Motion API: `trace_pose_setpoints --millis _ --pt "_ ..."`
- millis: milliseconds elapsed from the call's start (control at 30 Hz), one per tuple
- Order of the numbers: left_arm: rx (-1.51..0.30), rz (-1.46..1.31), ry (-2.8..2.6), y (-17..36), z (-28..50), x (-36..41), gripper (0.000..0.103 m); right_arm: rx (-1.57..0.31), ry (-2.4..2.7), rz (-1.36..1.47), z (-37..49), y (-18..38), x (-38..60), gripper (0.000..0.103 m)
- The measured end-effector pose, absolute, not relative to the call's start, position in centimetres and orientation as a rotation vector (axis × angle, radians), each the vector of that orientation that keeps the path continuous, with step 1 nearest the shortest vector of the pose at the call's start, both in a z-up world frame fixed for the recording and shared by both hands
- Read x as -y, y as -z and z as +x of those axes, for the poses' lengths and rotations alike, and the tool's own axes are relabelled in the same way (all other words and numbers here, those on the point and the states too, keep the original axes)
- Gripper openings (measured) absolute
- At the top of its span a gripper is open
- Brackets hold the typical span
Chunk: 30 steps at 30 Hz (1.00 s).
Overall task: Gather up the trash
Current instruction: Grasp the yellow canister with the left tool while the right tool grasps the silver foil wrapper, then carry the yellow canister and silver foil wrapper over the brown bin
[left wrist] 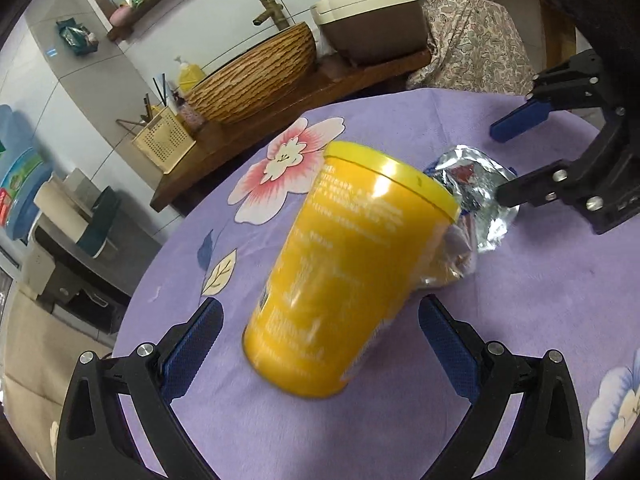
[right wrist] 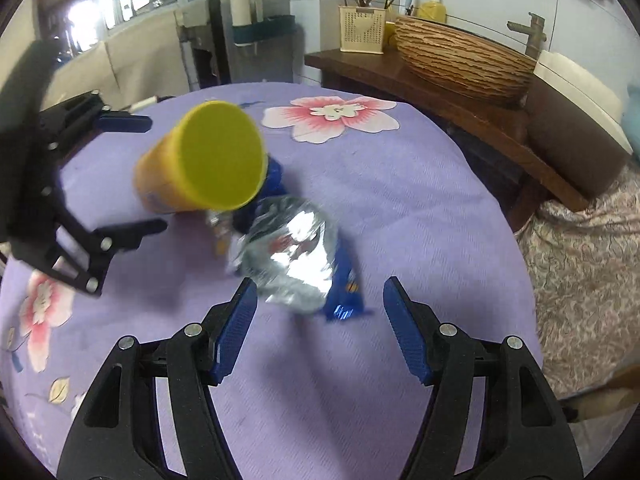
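Both tools are over the round table with the purple flowered cloth (left wrist: pixel 400 432). My left gripper (left wrist: pixel 320 344) stands released, blue pads wide apart, with the yellow cup (left wrist: pixel 344 264) lying on its side on the cloth between and just ahead of them; neither pad presses on it. The cup's lidded end points toward 1 o'clock in the left view, its narrow end toward me. Touching that lidded end, at about 2 o'clock from the cup, lies a crumpled silver foil wrapper (left wrist: pixel 476 196). My right gripper (right wrist: pixel 320 328) is also unclenched, nothing gripped; the same wrapper (right wrist: pixel 292 256), silver with blue edges, lies on the cloth just ahead of its pads at 12 o'clock, slightly toward the left pad. Through the right camera the cup (right wrist: pixel 200 164) sits at 11 o'clock beyond the wrapper, touching it, yellow lid facing the lens. Each tool shows in the other's view: right at 2 o'clock, left at 9 o'clock. A wooden counter with a ribbed basin (right wrist: pixel 464 60) stands behind the table.
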<state>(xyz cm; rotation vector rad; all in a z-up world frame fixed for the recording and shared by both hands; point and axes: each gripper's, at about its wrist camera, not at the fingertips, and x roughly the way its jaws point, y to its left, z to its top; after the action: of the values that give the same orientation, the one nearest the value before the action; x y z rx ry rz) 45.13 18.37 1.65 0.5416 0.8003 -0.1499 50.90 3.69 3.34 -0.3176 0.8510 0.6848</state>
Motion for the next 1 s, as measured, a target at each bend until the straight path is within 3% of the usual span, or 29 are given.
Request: trace_pose_setpoints --millis 100,167,200,333,633,1000 --pt "-0.802 0.565 0.16 -1.3 46.4 -18.3 0.096 -0.881 -0.669 -0.338 52.8 -2.6 -4.8 0.053" --pt "-0.81 0.56 0.187 -1.2 46.6 -18.3 0.085 -0.895 -0.669 -0.349 53.7 -2.1 -5.4 0.043" --pt "-0.817 0.554 0.202 -1.1 46.7 -18.3 0.077 -0.903 -0.672 -0.349 54.0 -1.8 -5.5 0.033" --pt "-0.799 0.552 0.2 -1.0 46.3 -18.3 0.072 -0.898 -0.696 -0.352 53.5 -1.0 -5.6 0.014" --pt "-0.804 0.419 0.222 -2.0 43.4 -17.7 0.066 -0.841 -0.69 -0.347 49.4 -1.7 -3.9 0.013" --pt "-0.69 0.295 0.257 -3.3 33.1 -15.3 0.066 -0.759 -0.677 -0.297 40.8 -3.6 2.1 0.012"
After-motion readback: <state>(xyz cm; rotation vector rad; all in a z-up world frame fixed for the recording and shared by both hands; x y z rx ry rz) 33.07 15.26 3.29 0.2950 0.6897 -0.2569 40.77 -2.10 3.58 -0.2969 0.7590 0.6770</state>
